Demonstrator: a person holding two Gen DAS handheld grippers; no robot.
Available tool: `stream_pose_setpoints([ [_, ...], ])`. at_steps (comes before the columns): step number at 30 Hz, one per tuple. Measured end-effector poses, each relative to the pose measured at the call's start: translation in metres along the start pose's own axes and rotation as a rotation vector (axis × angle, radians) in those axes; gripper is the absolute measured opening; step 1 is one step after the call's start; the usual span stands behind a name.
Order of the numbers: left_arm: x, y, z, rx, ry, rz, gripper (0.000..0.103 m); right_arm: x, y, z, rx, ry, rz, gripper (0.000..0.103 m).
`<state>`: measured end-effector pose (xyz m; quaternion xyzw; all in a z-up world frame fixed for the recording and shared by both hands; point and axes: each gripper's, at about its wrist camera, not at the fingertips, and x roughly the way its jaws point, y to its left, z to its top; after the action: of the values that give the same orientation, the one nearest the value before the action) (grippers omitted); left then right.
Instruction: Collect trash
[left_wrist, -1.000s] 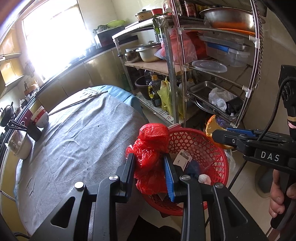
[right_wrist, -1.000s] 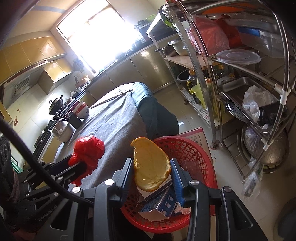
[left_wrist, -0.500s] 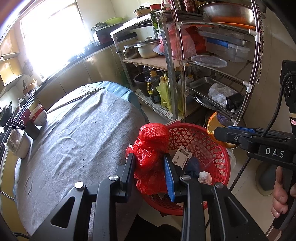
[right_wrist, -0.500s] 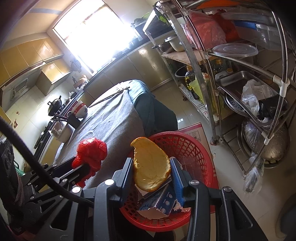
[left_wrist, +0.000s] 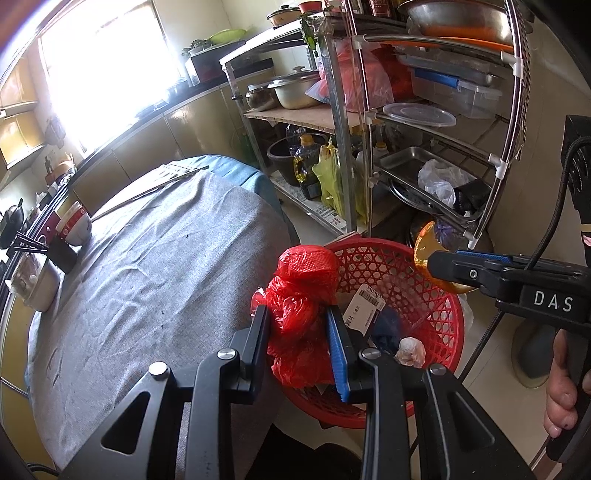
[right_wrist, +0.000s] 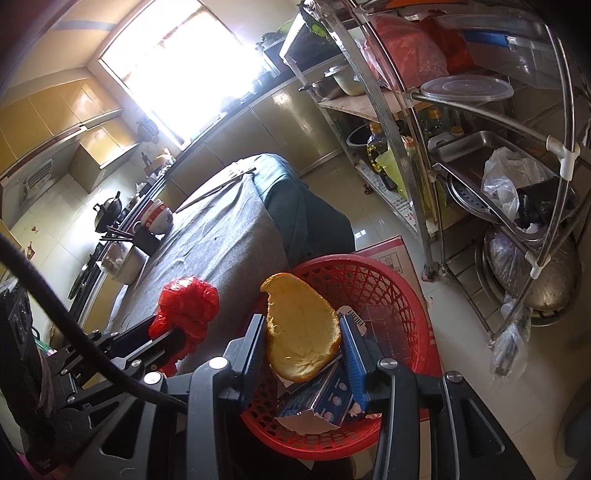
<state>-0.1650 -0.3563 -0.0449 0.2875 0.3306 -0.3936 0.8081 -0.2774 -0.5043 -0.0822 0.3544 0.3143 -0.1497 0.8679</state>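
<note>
left hand-held gripper (left_wrist: 299, 332) clamping red bag (left_wrist: 301, 295), right hand-held gripper (right_wrist: 304, 343) pinching orange peel (right_wrist: 301, 328), basket (right_wrist: 406, 295) contents partly hidden

Crumpled red plastic bag (left_wrist: 301, 295), clamped in left gripper (left_wrist: 298, 332), shifted slightly farther toward round red plastic basket (left_wrist: 439, 291); orange peel (right_wrist: 301, 326) carried farther over basket.

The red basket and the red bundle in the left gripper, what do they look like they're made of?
Red basket: looks like rigid molded plastic, with an open lattice wall and a smooth, slightly glossy rim. Red bundle in the left gripper: looks like thin plastic film, probably a bag, crinkled, shiny and translucent where light passes through.
</note>
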Motion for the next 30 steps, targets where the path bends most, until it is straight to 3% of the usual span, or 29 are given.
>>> stream_pose_setpoints([
  [7,0.003,0.003,0.000,-0.024,0.014,-0.030,0.034,0.001,-0.002,-0.001,0.013,0.008,0.001,0.047],
  [10,0.004,0.006,0.000,-0.046,0.023,-0.079,0.036,0.002,-0.003,-0.001,0.026,0.021,0.010,0.053],
  [13,0.002,0.007,0.000,-0.051,0.013,-0.083,0.053,0.002,-0.004,0.000,0.035,0.028,0.025,0.060],
  [16,-0.002,0.011,0.000,-0.058,-0.005,-0.075,0.055,0.000,-0.001,0.000,0.026,0.017,0.031,0.061],
  [22,-0.011,0.025,-0.007,-0.073,-0.005,-0.020,0.056,-0.004,0.006,0.000,0.009,0.003,0.029,0.060],
  [24,-0.018,0.035,-0.011,-0.077,-0.006,0.025,0.064,-0.005,0.011,0.000,-0.006,0.002,0.033,0.060],
  [28,-0.040,0.064,-0.022,-0.136,-0.019,0.091,0.065,-0.005,0.026,0.000,-0.040,0.009,0.040,0.060],
  [30,-0.051,0.081,-0.028,-0.167,-0.022,0.126,0.073,-0.005,0.036,-0.002,-0.067,0.009,0.043,0.060],
])
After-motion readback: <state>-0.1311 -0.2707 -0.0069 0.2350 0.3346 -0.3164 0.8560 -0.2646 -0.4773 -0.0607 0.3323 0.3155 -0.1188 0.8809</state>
